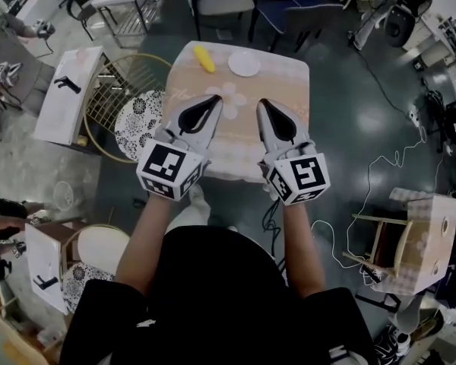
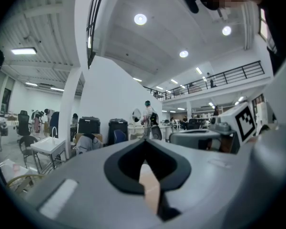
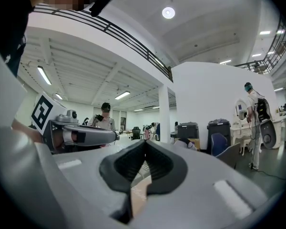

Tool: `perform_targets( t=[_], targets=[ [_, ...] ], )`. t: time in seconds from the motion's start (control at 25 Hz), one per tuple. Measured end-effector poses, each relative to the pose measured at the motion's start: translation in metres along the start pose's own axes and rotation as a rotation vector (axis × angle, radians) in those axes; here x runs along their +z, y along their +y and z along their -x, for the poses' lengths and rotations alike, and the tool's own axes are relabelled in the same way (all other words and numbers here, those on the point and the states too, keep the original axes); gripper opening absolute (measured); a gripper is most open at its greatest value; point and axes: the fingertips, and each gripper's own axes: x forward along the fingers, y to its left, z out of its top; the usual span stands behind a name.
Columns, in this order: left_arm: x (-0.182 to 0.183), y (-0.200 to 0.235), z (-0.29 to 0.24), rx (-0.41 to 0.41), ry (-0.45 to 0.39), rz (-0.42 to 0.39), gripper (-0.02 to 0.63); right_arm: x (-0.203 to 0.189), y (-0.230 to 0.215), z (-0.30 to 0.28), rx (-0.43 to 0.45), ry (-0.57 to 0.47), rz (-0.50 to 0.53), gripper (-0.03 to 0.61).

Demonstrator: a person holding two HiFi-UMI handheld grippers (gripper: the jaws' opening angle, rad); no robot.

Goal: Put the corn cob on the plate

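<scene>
Corn cob (image 1: pixel 204 58) lying on the far left part of the worktop (image 1: pixel 239 139), just beside but apart from the white plate (image 1: pixel 245 64) to its right. Left gripper (image 1: pixel 213 102) and right gripper (image 1: pixel 264 103), both with jaws together and empty, held level over the near edge.

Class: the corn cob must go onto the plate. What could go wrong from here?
1. The left gripper and right gripper are both shut; reaching the corn cob like that would likely push it away.
2. The cob lies near the far edge of the table and could roll off.
3. The plate is close by and may get bumped.
</scene>
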Motion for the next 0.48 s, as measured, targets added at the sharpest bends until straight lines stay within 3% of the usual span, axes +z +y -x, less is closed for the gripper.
perform_targets(
  t=[0.48],
  targets=[
    [-0.005,0.083,-0.022,-0.015,0.008,0.041,0.003,-0.003,-0.005,-0.077,-0.031,0.043,0.001,0.002]
  ],
)
